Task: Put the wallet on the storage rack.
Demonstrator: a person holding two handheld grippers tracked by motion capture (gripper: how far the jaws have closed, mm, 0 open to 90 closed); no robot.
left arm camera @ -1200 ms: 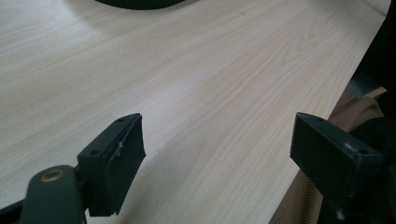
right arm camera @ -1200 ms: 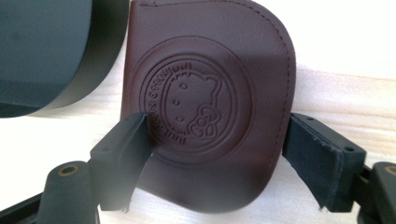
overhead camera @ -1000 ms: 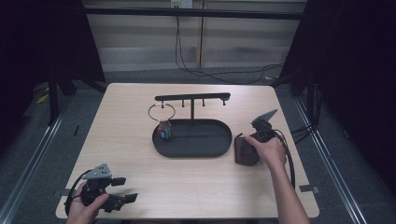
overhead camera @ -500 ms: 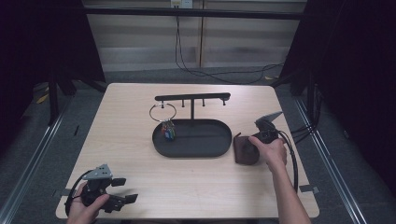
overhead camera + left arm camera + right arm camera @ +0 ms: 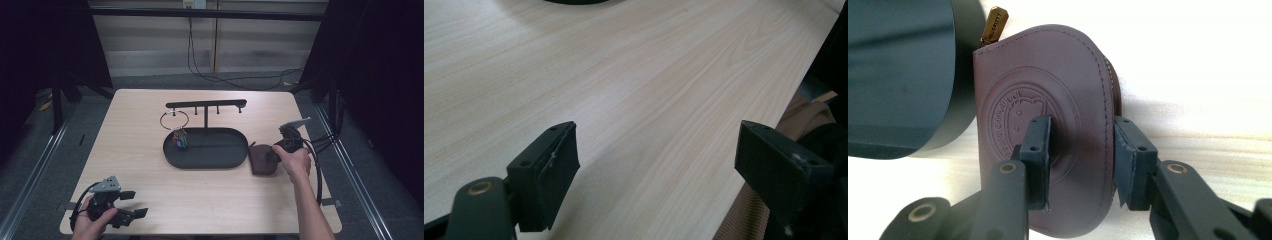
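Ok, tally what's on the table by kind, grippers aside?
Pouch: 1
Tray stand: 1
Key ring with keys: 1
Total: 3

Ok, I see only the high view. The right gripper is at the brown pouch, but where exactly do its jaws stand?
Observer: The right gripper has one jaw over the face of the pouch and the other at its zip edge. They have just been closing; I cannot tell whether they press yet.
Operator: Any marking on it?
Observer: A round embossed emblem on the face.
Operator: And the left jaws?
Observer: The left gripper is wide open over the table, with nothing between.
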